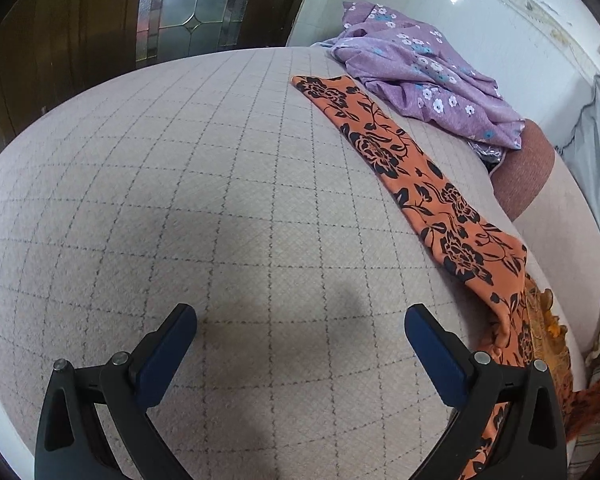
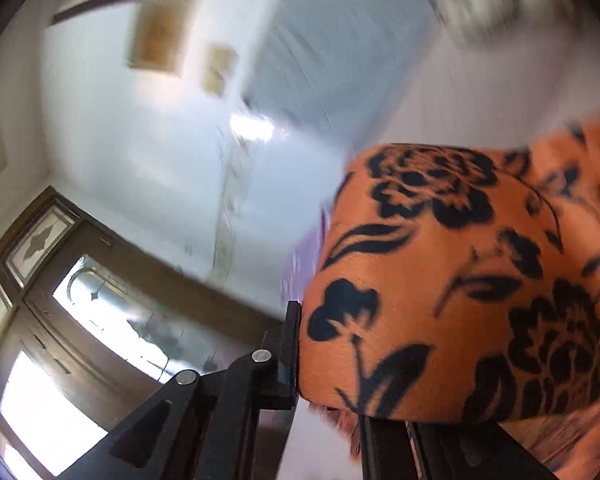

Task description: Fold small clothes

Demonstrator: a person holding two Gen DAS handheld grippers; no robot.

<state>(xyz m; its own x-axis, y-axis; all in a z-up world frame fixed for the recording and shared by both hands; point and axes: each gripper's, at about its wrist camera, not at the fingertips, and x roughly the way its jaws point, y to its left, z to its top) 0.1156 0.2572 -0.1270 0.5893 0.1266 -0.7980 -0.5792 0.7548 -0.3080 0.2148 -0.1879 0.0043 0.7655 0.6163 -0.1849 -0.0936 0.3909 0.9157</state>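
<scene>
Nearest, the left tongs (image 1: 300, 334) hang spread and empty over the bed (image 1: 180, 200), the right tongs (image 2: 332, 360) pinch the orange floral cloth (image 1: 412, 168), seemingly mid-fold, while the purple garment (image 1: 420, 76) beyond waits unfolded.

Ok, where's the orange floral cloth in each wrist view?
Left wrist: orange floral cloth runs diagonally along the right side of the checked bed cover.
Right wrist: it fills the lower right, draped over the right gripper.
Shared landmark: the leaded-glass wooden door.
</scene>
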